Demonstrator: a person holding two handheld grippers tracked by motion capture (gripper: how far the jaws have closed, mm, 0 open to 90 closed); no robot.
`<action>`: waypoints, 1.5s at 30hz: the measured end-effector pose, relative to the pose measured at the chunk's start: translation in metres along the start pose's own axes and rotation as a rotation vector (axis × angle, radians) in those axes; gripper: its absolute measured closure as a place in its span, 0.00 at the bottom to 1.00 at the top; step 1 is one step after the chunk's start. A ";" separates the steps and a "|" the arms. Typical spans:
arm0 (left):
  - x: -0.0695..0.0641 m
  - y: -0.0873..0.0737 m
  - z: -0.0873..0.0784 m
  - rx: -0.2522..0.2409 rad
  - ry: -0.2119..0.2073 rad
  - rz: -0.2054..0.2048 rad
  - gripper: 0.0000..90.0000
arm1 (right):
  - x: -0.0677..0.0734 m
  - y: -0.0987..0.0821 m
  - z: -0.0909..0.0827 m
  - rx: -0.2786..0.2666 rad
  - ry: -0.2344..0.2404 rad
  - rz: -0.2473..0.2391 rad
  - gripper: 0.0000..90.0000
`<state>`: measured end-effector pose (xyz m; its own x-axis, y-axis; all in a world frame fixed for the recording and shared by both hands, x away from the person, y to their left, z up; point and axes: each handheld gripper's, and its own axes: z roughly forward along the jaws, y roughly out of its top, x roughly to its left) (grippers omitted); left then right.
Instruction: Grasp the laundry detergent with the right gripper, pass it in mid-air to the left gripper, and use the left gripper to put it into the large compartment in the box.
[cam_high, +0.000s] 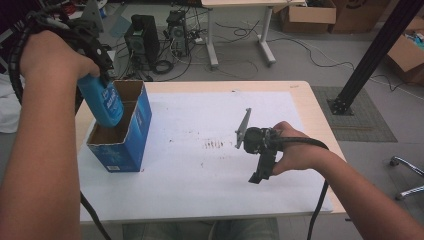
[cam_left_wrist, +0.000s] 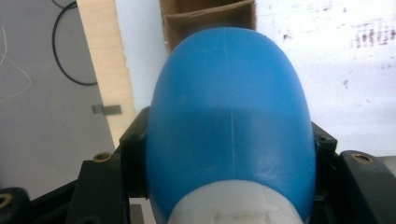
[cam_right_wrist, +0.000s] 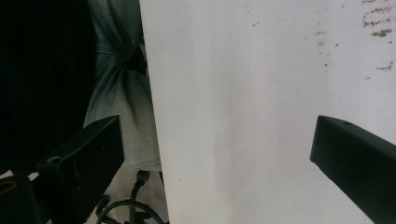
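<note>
The bottle (cam_high: 102, 102) is bright blue with a white cap (the cap shows best in the left gripper view). The box (cam_high: 131, 135) is blue outside and brown inside. The table sheet (cam_high: 210, 185) is white with little brown marks. The table (cam_high: 310, 107) edge is pale wood.

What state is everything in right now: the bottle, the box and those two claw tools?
Blue bottle: gripped at its neck end, tilted, base lowered into the box's open top.
Blue box: upright on the white sheet, top open.
Left gripper: shut on the bottle.
Right gripper: open, nothing between its jaws, over the white sheet.
</note>
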<state>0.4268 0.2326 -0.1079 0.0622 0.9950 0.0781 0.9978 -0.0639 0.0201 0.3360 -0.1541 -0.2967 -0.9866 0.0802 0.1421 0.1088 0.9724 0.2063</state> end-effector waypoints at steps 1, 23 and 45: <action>0.000 0.000 0.003 0.000 0.000 -0.003 0.43 | 0.000 0.000 0.000 0.000 0.000 0.000 0.03; 0.003 0.007 0.116 0.074 -0.011 -0.021 0.43 | 0.000 0.002 0.005 -0.007 0.009 -0.006 0.03; -0.001 0.013 0.181 0.087 -0.001 0.010 0.43 | -0.002 0.003 0.008 -0.019 0.013 -0.004 0.03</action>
<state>0.4445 0.2443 -0.2882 0.0721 0.9944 0.0772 0.9954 -0.0669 -0.0679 0.3376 -0.1493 -0.3041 -0.9853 0.0733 0.1541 0.1073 0.9683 0.2257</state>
